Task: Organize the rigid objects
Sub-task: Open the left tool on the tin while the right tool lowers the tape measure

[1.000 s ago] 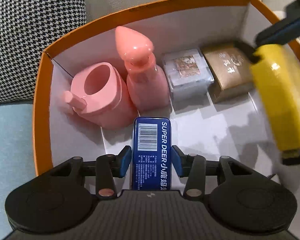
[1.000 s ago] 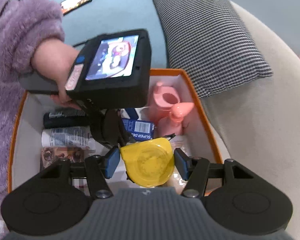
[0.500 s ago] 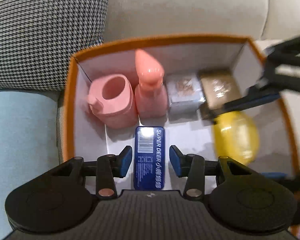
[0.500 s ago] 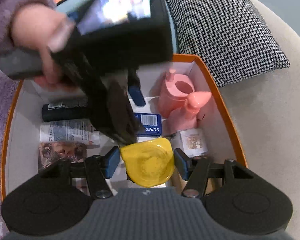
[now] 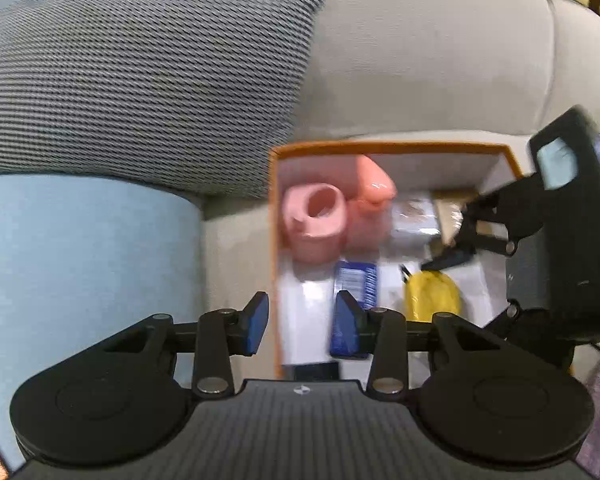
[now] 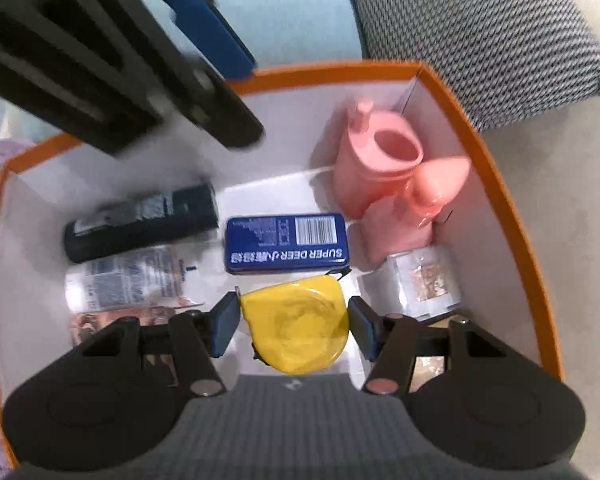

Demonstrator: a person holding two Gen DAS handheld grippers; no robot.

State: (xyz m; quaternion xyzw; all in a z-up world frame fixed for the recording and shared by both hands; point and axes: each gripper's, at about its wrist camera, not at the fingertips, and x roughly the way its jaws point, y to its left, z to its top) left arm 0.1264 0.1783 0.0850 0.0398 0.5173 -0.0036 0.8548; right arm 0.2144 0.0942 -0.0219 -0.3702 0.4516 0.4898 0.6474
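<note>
An orange-rimmed white box (image 6: 500, 208) sits on a sofa. On its floor lies a blue tin (image 6: 286, 244), next to a pink watering can (image 6: 376, 160) and a pink bottle (image 6: 416, 208). My right gripper (image 6: 292, 322) is shut on a yellow tape measure (image 6: 296, 332), low inside the box just in front of the tin. My left gripper (image 5: 302, 316) hangs high above the box's left wall (image 5: 274, 240). Its jaws are closing with nothing between them. The tin (image 5: 356, 280) lies far below them. One blue pad (image 6: 208, 36) of the left gripper shows blurred in the right wrist view.
The box also holds a dark bottle (image 6: 140, 224), a white printed packet (image 6: 128, 276) and a clear small case (image 6: 416, 284). A houndstooth cushion (image 5: 140, 80) and a light blue cushion (image 5: 80, 272) lie left of the box. Beige sofa upholstery (image 5: 420, 60) is behind it.
My left gripper has risen away from the blue tin and drifted left over the box wall; the tin stays on the floor. My right gripper has sunk deeper into the box with the tape measure.
</note>
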